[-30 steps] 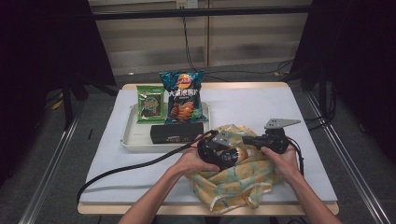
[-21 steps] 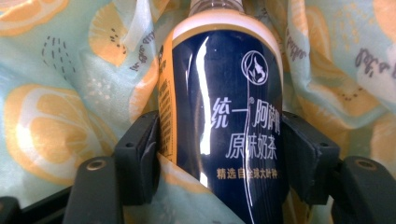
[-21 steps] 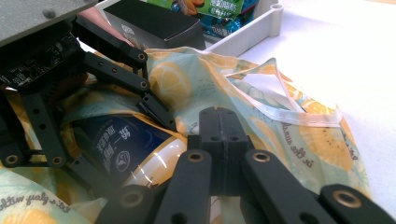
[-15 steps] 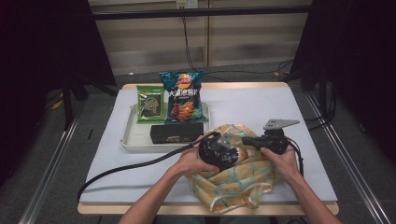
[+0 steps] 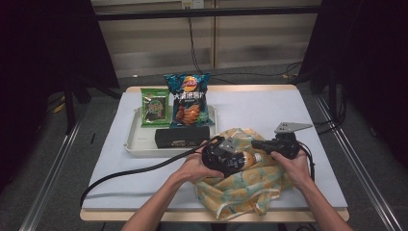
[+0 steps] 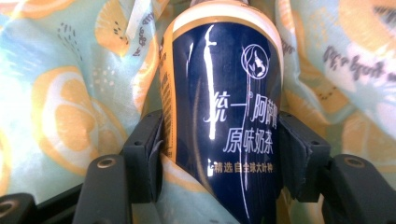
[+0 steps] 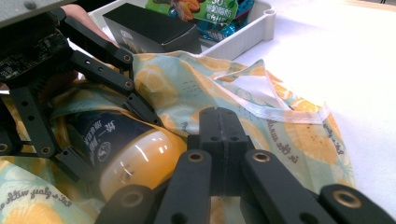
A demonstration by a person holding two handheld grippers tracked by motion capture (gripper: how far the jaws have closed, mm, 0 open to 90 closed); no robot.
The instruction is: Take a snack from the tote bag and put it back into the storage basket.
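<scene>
Left gripper (image 5: 239, 159) clamps bottle (image 6: 224, 112), dark blue label, one pad on each side; jaws have just been closing further on it. Bottle lies partly inside lemon-print cloth bag (image 5: 245, 185), cloth bunched around and beneath it. Right gripper (image 7: 223, 154) just beside left one, jaws pressed together, pinching bag's fabric; bottle's tan end (image 7: 135, 161) sits left of its jaws. Beyond both grippers: white tray (image 5: 139, 144) holding black box (image 5: 182, 136), blue chip bag (image 5: 189, 98), green packet (image 5: 155, 107).
</scene>
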